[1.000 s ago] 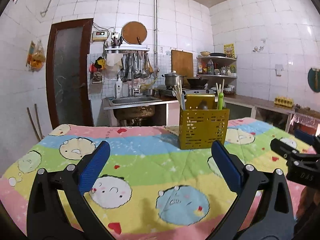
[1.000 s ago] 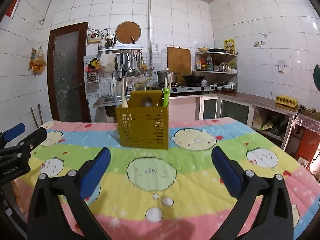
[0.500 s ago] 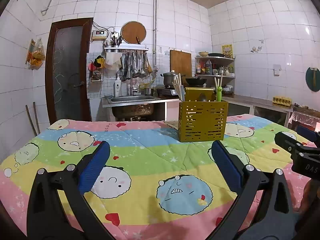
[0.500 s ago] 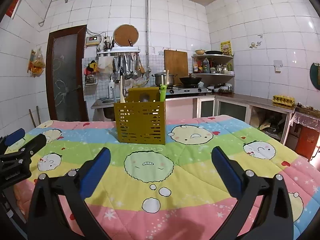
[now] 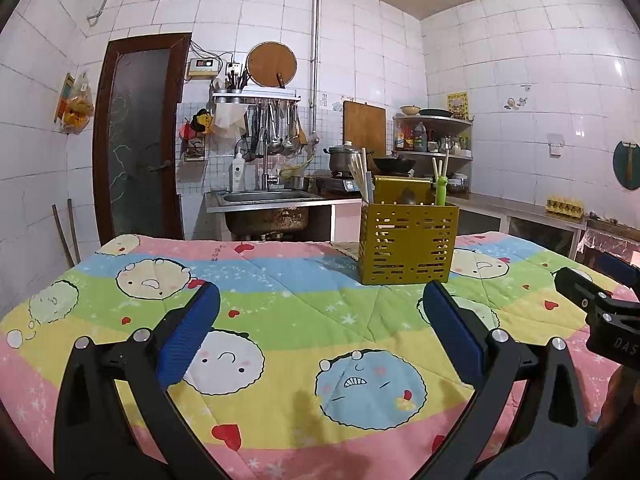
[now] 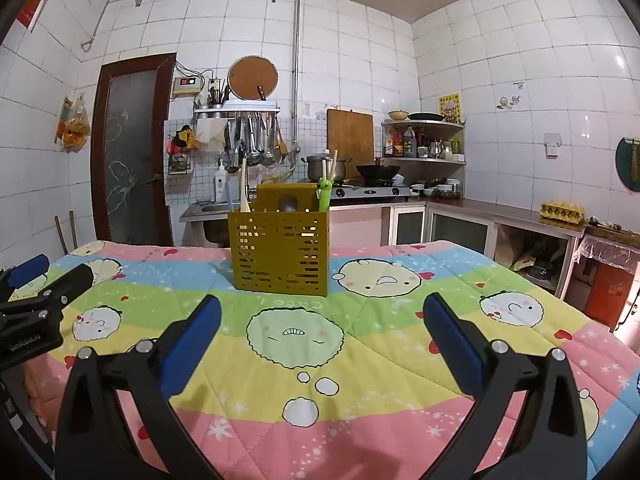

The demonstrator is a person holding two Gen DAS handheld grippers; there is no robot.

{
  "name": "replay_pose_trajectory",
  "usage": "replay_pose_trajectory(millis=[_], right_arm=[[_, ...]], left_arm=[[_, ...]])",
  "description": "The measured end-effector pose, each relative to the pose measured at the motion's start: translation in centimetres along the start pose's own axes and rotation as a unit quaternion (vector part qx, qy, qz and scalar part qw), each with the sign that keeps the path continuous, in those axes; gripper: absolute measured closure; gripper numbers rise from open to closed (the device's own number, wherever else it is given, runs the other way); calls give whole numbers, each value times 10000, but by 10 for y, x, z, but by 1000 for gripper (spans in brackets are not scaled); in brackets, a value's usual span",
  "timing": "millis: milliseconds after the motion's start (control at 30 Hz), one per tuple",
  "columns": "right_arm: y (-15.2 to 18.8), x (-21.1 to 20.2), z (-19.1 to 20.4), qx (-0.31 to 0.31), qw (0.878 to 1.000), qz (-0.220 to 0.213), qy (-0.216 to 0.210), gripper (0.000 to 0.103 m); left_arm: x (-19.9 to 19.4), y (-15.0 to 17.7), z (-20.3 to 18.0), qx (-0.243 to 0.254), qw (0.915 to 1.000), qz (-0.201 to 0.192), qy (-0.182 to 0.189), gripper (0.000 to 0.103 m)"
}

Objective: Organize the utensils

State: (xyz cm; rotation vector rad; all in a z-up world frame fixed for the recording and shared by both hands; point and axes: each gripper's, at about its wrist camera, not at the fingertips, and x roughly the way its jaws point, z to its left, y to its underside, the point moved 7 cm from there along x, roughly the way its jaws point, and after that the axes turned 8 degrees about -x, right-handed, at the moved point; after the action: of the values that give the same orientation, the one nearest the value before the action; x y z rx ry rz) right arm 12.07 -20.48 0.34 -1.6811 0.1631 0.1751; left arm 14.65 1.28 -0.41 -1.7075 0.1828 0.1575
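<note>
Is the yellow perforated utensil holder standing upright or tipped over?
Upright: the yellow perforated utensil holder sits flat on the quilt, chopsticks poking from its top.

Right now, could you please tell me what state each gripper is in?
Left gripper: open, holding nothing, above the quilt.
Right gripper: open, holding nothing, facing the yellow utensil caddy.

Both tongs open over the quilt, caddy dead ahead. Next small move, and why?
Probably ease the right tongs forward toward the yellow utensil caddy. Both tongs are open and empty, no loose utensil shows on the quilt, and the caddy's chopsticks and green-handled piece stand nearer the right side. The left tongs sit further off to its side.
</note>
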Motion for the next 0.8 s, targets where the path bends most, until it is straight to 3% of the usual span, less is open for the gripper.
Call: replay_pose_trajectory(millis=[800], right_arm=[[-1,-4,3,-50,10000,-69,20,4]], left_arm=[[-6,0,-6,93,9999,-143,-4,5]])
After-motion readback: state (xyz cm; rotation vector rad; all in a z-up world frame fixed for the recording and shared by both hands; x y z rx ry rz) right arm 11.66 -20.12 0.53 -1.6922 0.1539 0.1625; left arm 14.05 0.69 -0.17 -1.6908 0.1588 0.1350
